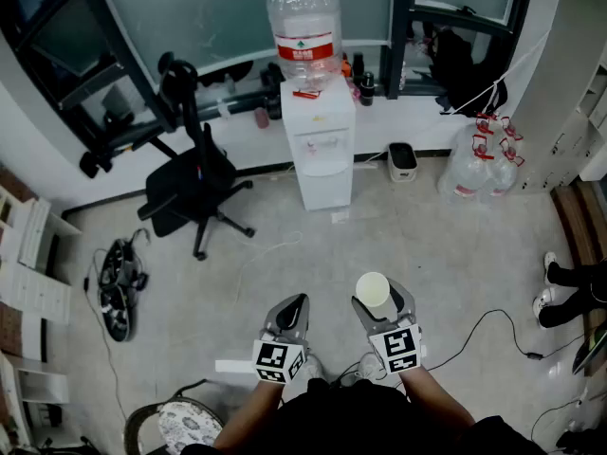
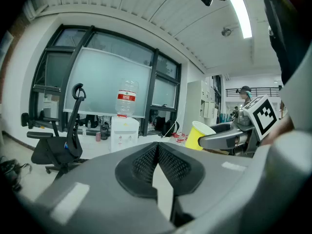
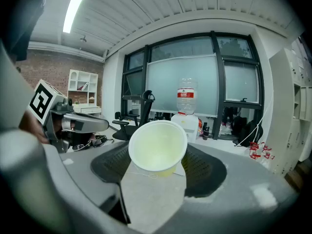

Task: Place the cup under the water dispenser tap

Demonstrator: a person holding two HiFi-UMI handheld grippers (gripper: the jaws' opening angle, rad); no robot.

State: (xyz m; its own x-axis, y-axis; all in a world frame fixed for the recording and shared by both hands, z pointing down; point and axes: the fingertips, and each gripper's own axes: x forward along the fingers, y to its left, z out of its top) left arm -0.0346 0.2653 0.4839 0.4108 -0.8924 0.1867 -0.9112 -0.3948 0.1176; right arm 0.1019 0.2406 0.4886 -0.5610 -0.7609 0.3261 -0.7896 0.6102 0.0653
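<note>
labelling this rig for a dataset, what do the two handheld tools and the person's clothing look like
The left tool and right tool are smooth grey moulded shells with black mesh-textured pads inside the jaws. Each carries a white cube printed with black square markers. No cables show. The person wears a black top.

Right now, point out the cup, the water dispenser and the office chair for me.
cup (image 1: 373, 290), head view, inside its open mouth.
water dispenser (image 1: 324, 183), head view, on its white front panel below the taps.
office chair (image 1: 190, 186), head view, on its black seat.
</note>
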